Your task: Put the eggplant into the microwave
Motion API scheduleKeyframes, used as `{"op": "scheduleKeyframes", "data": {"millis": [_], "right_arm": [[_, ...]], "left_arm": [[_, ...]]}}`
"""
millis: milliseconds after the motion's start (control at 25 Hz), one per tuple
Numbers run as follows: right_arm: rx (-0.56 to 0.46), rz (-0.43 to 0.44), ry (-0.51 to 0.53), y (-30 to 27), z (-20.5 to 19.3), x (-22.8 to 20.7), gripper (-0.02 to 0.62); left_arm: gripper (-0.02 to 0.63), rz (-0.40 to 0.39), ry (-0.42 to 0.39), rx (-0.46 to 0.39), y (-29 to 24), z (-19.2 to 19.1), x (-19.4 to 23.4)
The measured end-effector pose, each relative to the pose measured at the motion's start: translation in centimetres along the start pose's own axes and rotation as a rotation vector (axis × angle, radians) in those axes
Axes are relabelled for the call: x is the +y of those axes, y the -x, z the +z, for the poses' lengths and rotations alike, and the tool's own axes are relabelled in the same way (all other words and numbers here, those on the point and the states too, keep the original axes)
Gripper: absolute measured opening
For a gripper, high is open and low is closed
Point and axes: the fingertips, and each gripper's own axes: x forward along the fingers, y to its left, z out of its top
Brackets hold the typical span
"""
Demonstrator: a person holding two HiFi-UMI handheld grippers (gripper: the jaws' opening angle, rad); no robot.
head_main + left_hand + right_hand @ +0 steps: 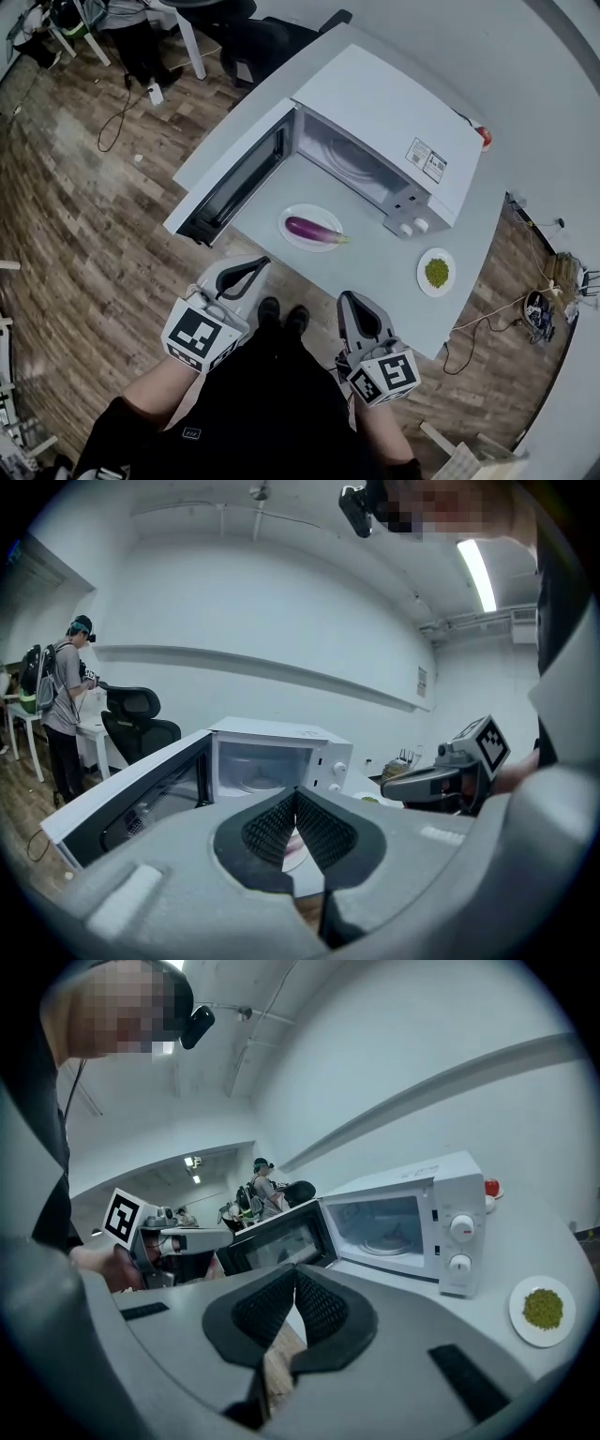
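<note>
A person is holding the left gripper [257, 266] and the right gripper [349, 300] level in front of the body, each with its jaws pressed together at the tips and gripping nothing. Neither is touching anything; both are hanging above the wooden floor [84, 216], just short of the near edge of the white table [375, 272].

The eggplant [314, 230], long, glossy and purple with a green stem end pointing right, is lying across a small white plate [292, 214] on the table. The plate is sitting just in front of the white microwave [394, 122], whose door [234, 173] is standing wide open to the left.

The eggplant is lying ahead of the grippers and between their two lines, clear of both. A second plate [436, 272], bearing something green, is sitting to the right, near the microwave's dials.
</note>
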Motion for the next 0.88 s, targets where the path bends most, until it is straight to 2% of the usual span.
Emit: {"op": "scheduleKeyframes", "data": {"millis": [160,240,440,680,880], "right_arm": [[0.027,-0.022,-0.018,-0.8,-1.6,-2.0,0.016],[0.039,-0.028,-0.023,-1.3,-2.4,-3.0,0.017],[0.071,-0.024,-0.03,-2.4,-4.4,-4.6,0.017],[0.082,-0.017,-0.047,-3.7,-6.0,-6.1,0.016],[0.068,-0.027,-0.058,-4.3,-6.9,-7.2,0.016]], "left_arm": [[0.009,0.028,-0.092,0.037,-1.9,-1.5,0.8],[0.009,0.03,-0.101,0.055,-2.9,-2.6,1.2],[0.012,0.014,-0.176,0.106,-5.4,-5.4,1.1],[0.052,-0.04,-0.187,0.154,-8.2,-8.3,0.6],[0.074,-0.06,-0.283,0.229,-10.3,-11.4,0.8]]}}
